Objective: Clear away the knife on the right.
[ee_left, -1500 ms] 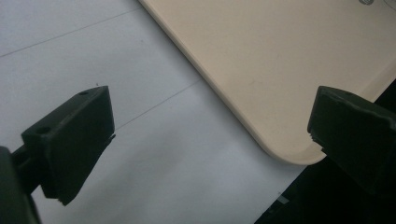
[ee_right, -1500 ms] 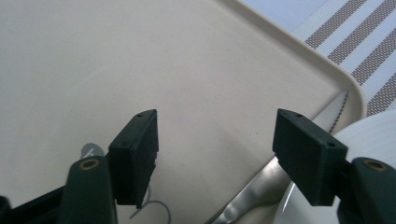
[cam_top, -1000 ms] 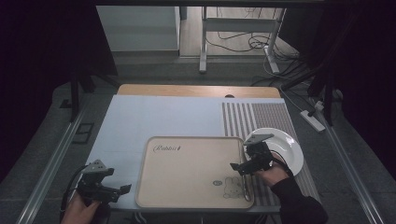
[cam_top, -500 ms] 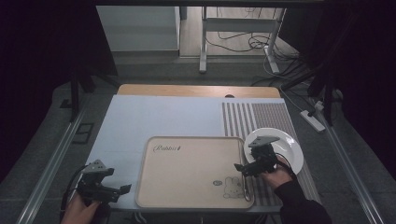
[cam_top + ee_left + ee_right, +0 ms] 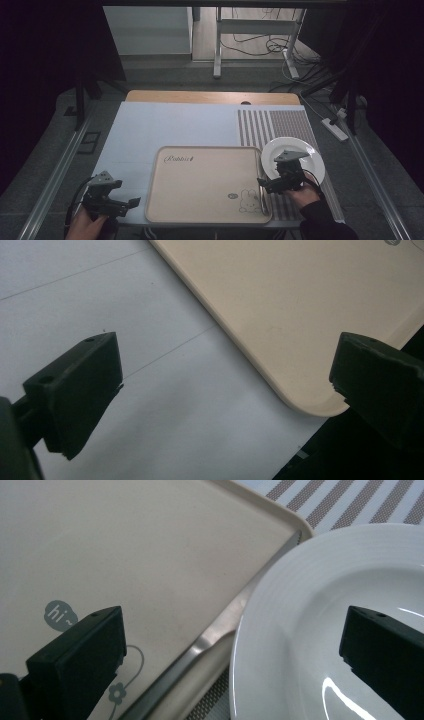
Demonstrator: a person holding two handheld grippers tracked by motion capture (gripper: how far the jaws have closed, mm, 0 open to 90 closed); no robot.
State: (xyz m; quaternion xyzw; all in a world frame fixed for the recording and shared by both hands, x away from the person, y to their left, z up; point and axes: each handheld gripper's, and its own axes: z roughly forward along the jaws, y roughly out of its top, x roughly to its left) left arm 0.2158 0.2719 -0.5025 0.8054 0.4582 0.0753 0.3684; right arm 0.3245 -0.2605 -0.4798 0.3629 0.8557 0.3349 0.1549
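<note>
A beige tray (image 5: 207, 182) with a rabbit print lies at the table's near middle. A white plate (image 5: 305, 152) rests just right of it on a striped mat. My right gripper (image 5: 264, 184) hovers open at the seam between tray and plate. In the right gripper view its open gripper (image 5: 232, 652) straddles the plate rim (image 5: 310, 605), the tray edge (image 5: 165, 580) and a flat metal utensil (image 5: 212, 640) lying between them. My left gripper (image 5: 131, 202) is open and low at the tray's near left corner. In the left gripper view, the open gripper (image 5: 227, 385) frames that tray corner (image 5: 300, 330).
A pale blue-white mat (image 5: 170, 125) covers the table's left and middle. The striped placemat (image 5: 272, 125) covers the right. The table's near edge runs just below both hands. A dark drop shows past the tray corner (image 5: 350, 455).
My right gripper has drifted slightly right and nearer, staying at the tray-plate seam. The left gripper has held still.
</note>
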